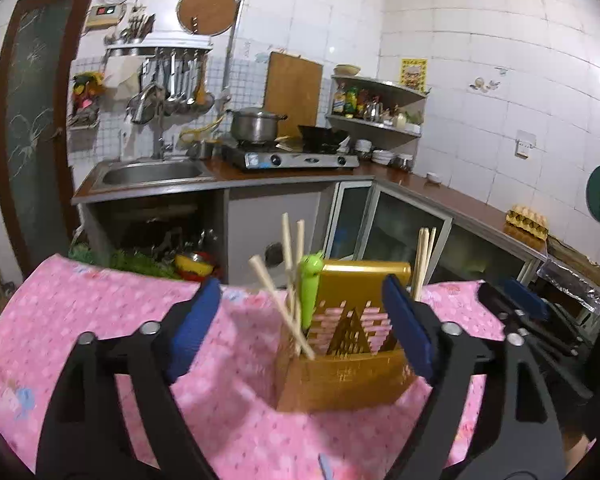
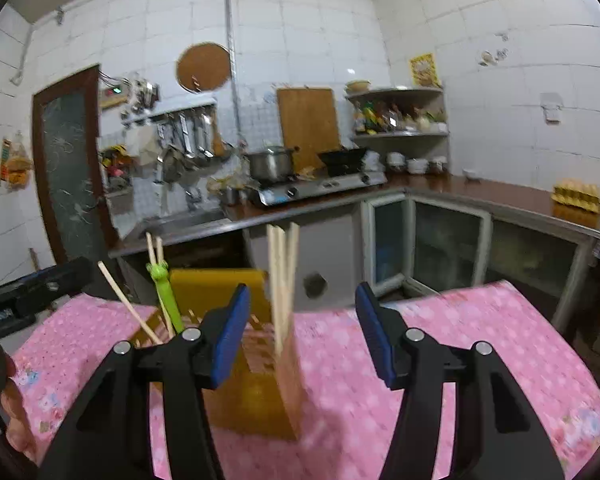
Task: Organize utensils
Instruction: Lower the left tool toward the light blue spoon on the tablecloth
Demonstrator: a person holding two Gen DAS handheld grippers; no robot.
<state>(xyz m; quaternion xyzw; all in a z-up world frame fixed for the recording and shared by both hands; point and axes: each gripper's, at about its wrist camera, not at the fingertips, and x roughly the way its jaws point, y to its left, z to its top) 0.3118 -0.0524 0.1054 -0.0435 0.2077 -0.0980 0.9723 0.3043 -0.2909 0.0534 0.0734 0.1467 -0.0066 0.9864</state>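
- Utensil holder (image 1: 340, 368) stands on the tablecloth (image 1: 80, 320), between our left gripper's (image 1: 304, 332) fingers in its view.
- Chopsticks (image 1: 290, 276) stand in the holder's left end, more chopsticks (image 1: 423, 262) in its right end.
- Our right gripper (image 2: 302, 334) sits to the holder's right.
- Behind the table: counter (image 1: 440, 190), with sink (image 1: 152, 172) left of stove (image 1: 292, 158); pot (image 1: 254, 124) on the stove.

Our left gripper (image 1: 302, 336) hangs wide open before the golden utensil holder (image 1: 342, 376) on the pink cloth (image 1: 80, 320). Chopsticks (image 1: 288, 264) and a green utensil (image 1: 311, 288) stand inside.
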